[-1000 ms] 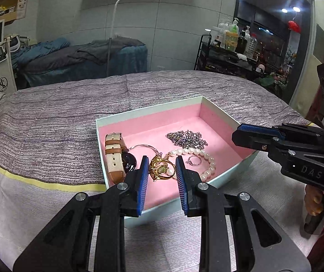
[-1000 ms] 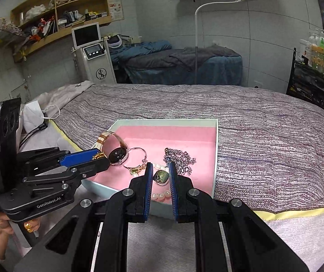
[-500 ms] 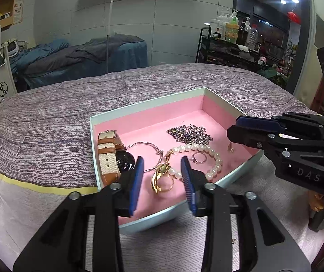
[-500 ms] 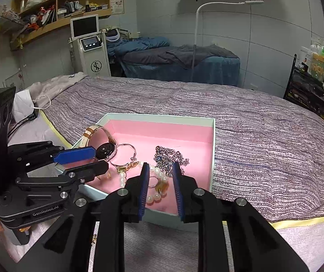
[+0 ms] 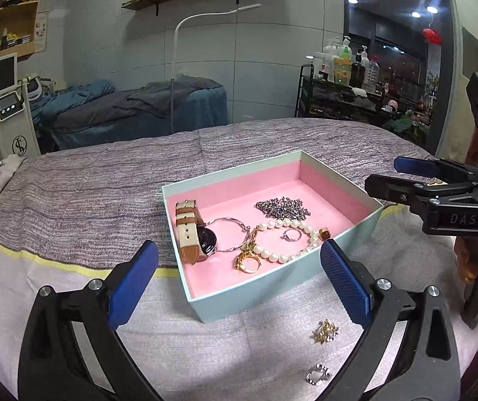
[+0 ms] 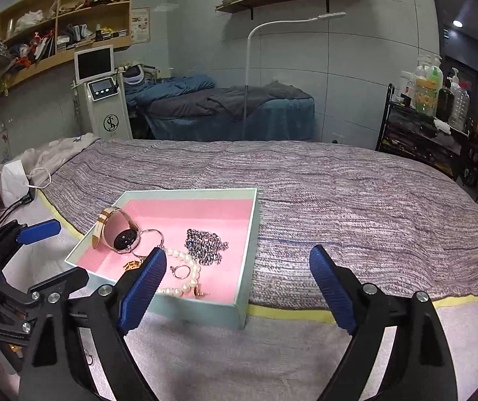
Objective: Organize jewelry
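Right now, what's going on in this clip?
A person holding a two-finger gripper in each hand is sorting jewelry into a pink-lined box on a bed. The left gripper and right gripper both hang in front of the box, jaws opening with nothing between them. Inside lie a watch, a pearl bracelet, a silver chain, a bangle, rings and gold pieces. A gold piece and a silver piece are not yet in the box; they lie on the cloth before it.
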{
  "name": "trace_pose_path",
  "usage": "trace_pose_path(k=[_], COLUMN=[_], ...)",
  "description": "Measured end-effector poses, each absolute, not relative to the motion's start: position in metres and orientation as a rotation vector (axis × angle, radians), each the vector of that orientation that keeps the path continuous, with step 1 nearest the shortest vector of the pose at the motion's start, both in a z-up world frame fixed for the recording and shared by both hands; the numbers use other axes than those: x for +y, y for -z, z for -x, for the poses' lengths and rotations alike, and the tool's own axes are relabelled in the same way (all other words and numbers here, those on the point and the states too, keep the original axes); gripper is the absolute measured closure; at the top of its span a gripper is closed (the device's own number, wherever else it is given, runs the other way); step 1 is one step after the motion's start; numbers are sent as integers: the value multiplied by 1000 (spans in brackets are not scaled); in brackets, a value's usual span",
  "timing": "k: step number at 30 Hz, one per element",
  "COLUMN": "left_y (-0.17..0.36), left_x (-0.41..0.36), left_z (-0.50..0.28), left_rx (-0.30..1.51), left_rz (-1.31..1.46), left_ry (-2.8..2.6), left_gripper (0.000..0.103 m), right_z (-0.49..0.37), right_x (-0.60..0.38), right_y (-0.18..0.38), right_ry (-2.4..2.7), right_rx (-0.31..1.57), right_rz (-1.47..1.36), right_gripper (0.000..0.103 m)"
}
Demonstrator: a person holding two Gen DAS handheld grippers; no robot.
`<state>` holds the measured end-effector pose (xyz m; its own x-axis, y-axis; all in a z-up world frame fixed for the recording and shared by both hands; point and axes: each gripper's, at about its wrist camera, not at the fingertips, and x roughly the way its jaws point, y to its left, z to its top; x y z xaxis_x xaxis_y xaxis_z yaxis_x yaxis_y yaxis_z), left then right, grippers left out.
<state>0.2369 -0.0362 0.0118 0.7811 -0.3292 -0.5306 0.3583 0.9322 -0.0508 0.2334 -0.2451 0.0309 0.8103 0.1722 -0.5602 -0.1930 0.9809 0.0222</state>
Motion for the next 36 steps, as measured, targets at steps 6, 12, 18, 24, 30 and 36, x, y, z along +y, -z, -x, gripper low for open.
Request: trace_pose_path(k=[6,12,18,24,30,36], left_y=[-6,4,16,30,42,43], left_x=[-13,-10,-31,-56,-64,-62], left_z=[-209,-174,-147,-149,-163,-164], left_rx=[577,586,583,627,680,690], left_rz=[18,-15,-87,-121,-103,-70], left_ry=[356,356,375,435,457,480], left_gripper=[6,6,7,35,62,85], right_z=[-206,-186,-168,-158,-151,-154], right_x=[-258,-260,-250,-245,-244,-235], right_y=[-21,-11,-3,4,5,7], right_ry=[-207,-230,-249,-266,-277,-320], right_rx=[646,682,694,715,719,733], right_rz=[-4,-18,8,13,9,16], right_gripper=[11,11,11,11,11,14])
